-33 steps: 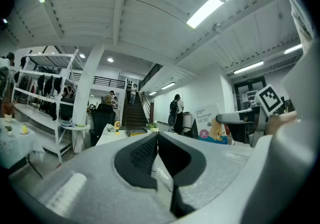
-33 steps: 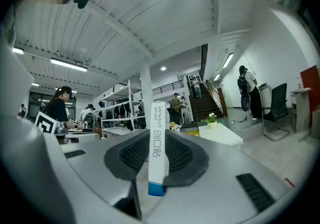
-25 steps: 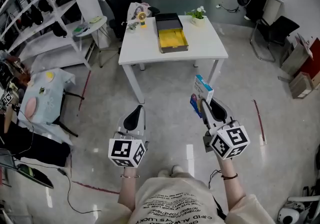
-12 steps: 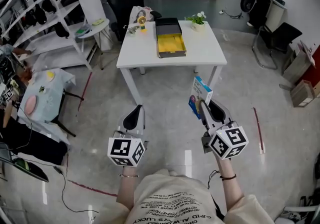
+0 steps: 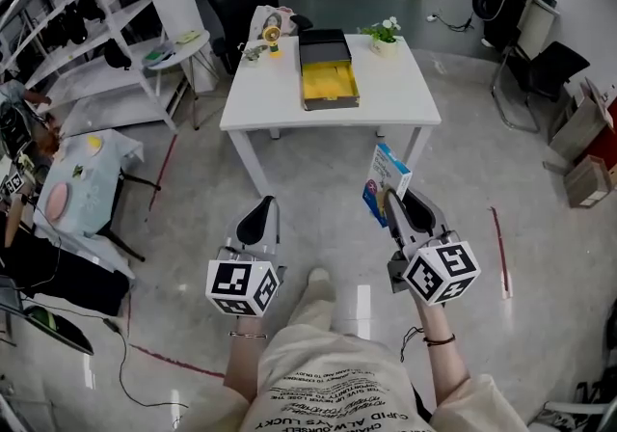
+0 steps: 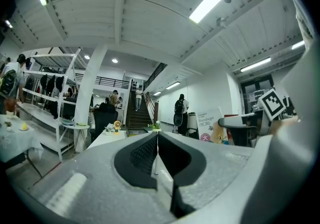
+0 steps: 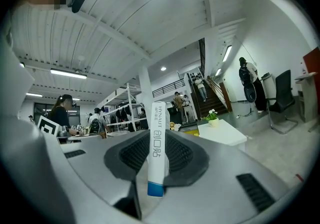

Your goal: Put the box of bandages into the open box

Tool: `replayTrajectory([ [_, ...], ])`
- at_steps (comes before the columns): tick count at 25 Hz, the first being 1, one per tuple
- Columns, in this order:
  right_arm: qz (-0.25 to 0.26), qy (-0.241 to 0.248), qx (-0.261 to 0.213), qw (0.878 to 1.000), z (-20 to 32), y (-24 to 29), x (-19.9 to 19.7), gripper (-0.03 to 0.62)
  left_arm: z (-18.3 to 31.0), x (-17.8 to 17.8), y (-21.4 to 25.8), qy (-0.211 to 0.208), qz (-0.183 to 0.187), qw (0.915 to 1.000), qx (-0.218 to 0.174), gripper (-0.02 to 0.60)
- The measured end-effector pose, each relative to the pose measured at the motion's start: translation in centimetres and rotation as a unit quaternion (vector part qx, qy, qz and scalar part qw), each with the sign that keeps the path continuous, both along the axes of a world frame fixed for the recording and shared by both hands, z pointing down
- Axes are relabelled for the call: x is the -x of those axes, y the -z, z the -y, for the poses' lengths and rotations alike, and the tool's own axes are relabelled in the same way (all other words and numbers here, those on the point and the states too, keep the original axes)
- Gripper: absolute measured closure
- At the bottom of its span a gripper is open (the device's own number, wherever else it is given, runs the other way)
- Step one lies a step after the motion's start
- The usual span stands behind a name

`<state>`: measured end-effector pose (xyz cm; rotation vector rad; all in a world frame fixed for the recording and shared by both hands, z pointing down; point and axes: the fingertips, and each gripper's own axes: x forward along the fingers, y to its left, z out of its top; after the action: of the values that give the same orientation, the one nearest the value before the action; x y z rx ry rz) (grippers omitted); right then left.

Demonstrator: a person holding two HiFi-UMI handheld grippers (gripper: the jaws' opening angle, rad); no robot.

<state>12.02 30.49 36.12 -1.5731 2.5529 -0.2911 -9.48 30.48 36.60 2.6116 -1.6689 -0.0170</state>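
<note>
Right gripper point(image 5: 395, 201) jaws clamp bandage box point(image 5: 388, 179), part hidden; left gripper point(image 5: 265, 204) jaws together.

I get an evenly bright room under long white ceiling tube lights point(image 6: 206, 6); they glare off the glossy grey floor point(image 5: 364, 297) nearer me than the white square table point(image 5: 405, 93). Both gripper views warp and darken at their edges.

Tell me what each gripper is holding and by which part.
Right gripper clamps the bandage box by its two broad faces, at the lower end. Left gripper holds nothing; jaws together.
</note>
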Motion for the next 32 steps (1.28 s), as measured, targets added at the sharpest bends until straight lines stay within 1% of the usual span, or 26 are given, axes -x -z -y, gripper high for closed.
replayTrajectory([
  [6,0.002,-0.002,0.013,1.000,4.1,-1.1,-0.5,0.502,4.1,-0.6,-1.1,-0.004,0.002,0.9999,0.015,0.558],
  [13,0.001,-0.008,0.029,1.000,10.9,-2.0,-0.2,0.502,11.2,-0.3,-2.1,-0.009,-0.003,0.9995,0.029,0.558],
  [19,0.002,-0.013,0.034,0.999,17.6,-1.7,0.4,0.502,17.9,0.5,-2.2,-0.011,-0.007,0.9992,0.038,0.558],
  [25,0.003,-0.017,0.038,0.999,24.1,-1.5,2.1,0.502,24.3,2.2,-2.2,-0.012,-0.009,0.9990,0.041,0.558],
  [28,0.004,-0.019,0.041,0.999,26.4,-1.9,2.6,0.502,26.7,2.5,-2.3,-0.017,-0.011,0.9991,0.037,0.558],
  [32,0.008,-0.022,0.048,0.999,28.5,-2.4,2.6,0.502,28.8,2.8,-2.7,-0.018,-0.010,0.9989,0.042,0.558],
])
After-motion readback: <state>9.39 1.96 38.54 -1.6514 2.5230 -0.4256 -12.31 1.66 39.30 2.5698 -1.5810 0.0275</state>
